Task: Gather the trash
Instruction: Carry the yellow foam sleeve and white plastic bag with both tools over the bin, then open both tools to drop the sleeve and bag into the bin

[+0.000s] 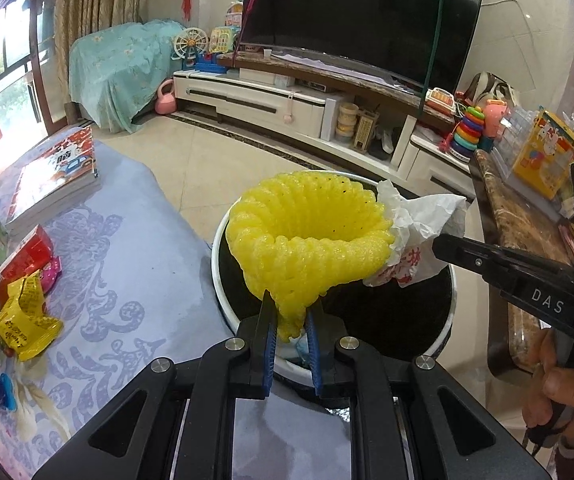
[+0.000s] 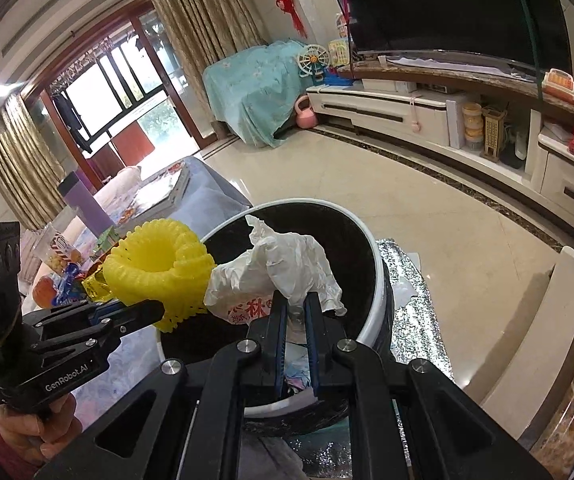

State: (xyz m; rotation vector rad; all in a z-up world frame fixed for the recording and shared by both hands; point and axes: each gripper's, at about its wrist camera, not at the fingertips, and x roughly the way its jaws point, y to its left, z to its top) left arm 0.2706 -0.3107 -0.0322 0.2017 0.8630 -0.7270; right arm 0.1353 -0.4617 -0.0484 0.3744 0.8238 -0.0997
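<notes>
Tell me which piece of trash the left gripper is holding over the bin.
The yellow foam fruit net, pinched at its narrow end by the left gripper. The crumpled white wrapper is in the right gripper.

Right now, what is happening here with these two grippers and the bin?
A person is collecting trash with a handheld gripper in each hand. The left gripper is shut on a yellow foam net, and the right gripper is shut on a crumpled white paper wrapper. Both pieces hang over the open trash bin beside the table; neither is dropped yet. More wrappers lie on the table.
</notes>
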